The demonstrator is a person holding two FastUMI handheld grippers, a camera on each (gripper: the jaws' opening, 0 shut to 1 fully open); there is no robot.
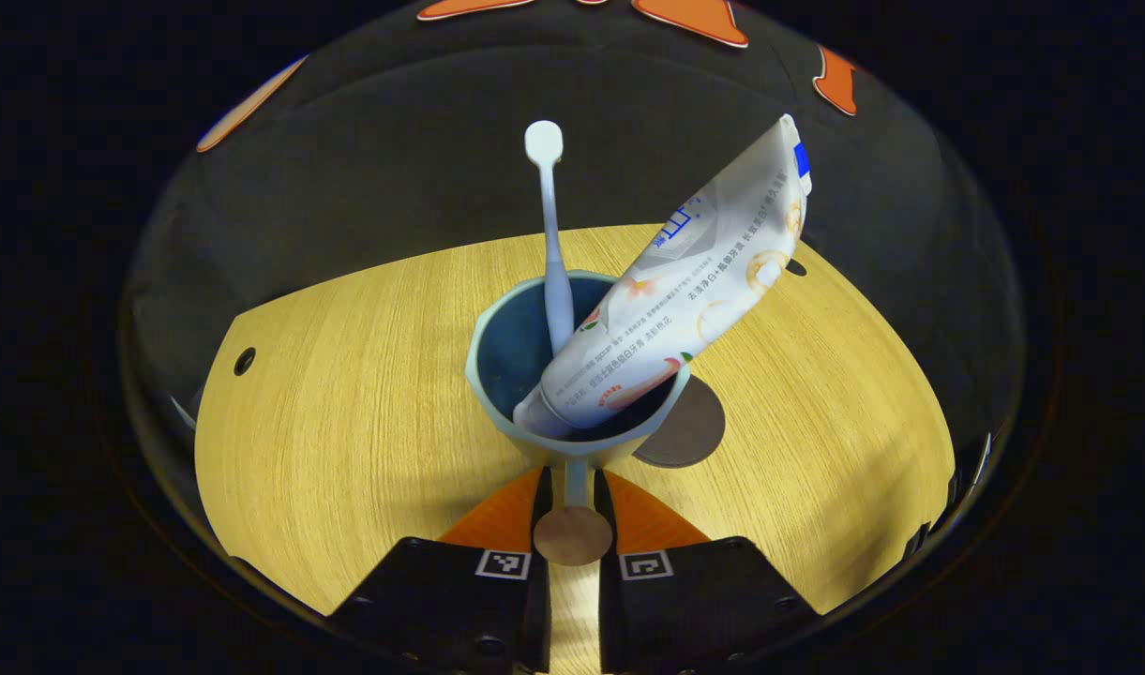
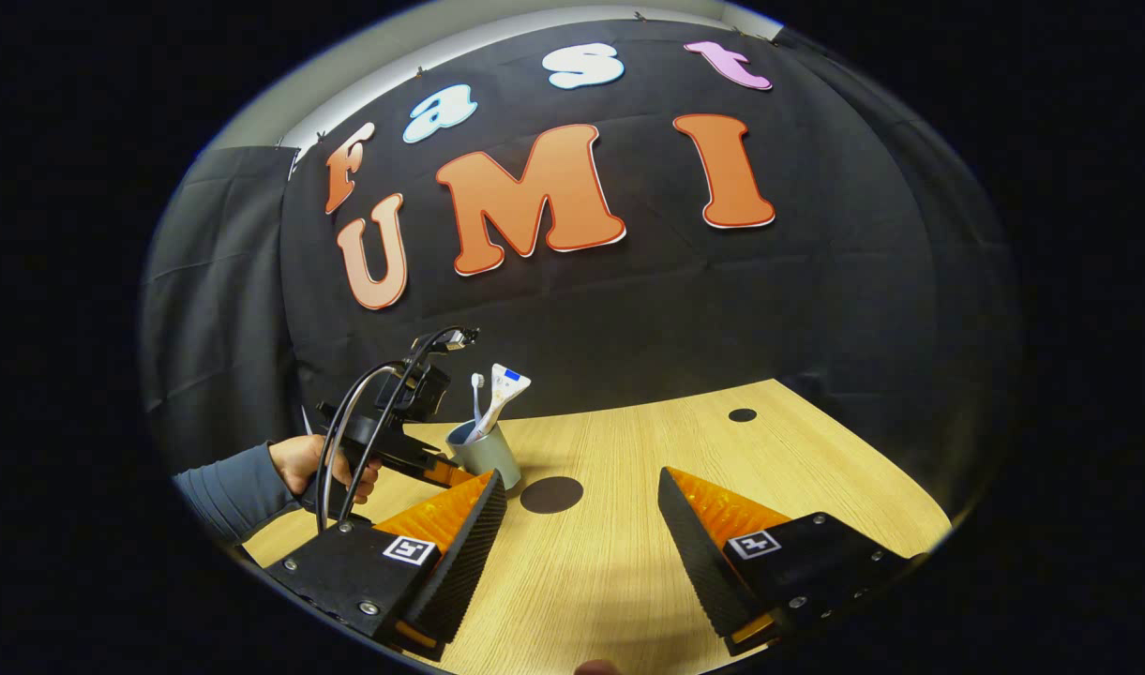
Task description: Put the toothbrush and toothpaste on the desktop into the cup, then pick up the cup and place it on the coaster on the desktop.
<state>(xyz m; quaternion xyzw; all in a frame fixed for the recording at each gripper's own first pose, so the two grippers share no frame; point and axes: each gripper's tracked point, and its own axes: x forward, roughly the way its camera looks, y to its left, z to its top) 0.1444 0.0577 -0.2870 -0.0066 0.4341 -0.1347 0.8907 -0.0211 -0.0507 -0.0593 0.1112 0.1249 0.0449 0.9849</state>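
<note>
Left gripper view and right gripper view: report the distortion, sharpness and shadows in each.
Left gripper view: fisheye bows the desktop edge; cup, toothbrush and toothpaste are sharp, with soft shadow at right. Right gripper view: same bowing; the far cup is small, the coaster clear.

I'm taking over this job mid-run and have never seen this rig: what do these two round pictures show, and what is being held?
No robot here: a person holds a two-finger gripper in each hand, and each carries a camera looking along its own fingers. In the left gripper view, the left gripper is closed on the handle of the cup, which holds the toothbrush and toothpaste. The round dark coaster lies on the wooden desktop just beyond the cup. In the right gripper view, the right gripper is open and holds nothing; farther off is the person's hand with the other gripper.
</note>
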